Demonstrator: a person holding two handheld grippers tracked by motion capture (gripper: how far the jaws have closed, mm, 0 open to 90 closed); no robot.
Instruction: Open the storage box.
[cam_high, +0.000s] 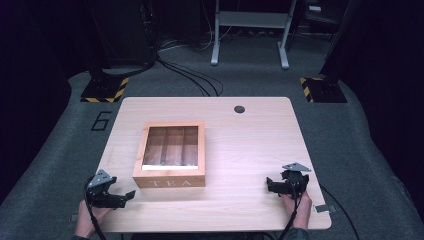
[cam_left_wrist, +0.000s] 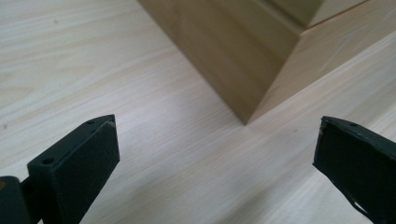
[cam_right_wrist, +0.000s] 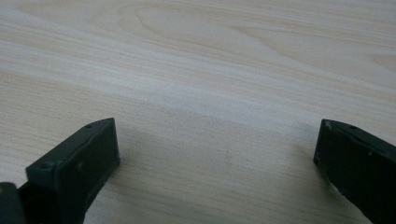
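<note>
Nearest, at the front edge of the pale wood-grain surface (cam_high: 250, 150), a person's hands hold two black claws. The left claw (cam_high: 122, 197) rests near the front left corner, its jaws spread wide with nothing between them; in the left gripper view a lower corner of the tea box (cam_left_wrist: 243, 60) stands just ahead of the gap, not touching either jaw. The right claw (cam_high: 272, 186) sits well apart near the front right, jaws likewise wide and empty over bare surface (cam_right_wrist: 210, 93). Beyond the left claw, the square wooden tea box (cam_high: 170, 154) lies left of centre, lid closed, "TEA" on its front face, a clear window showing three compartments. Farther back, a small round dark grommet (cam_high: 239, 109) sits near the rear edge. Behind that, grey carpet (cam_high: 250, 75), cables and a metal frame's legs (cam_high: 250, 35).
</note>
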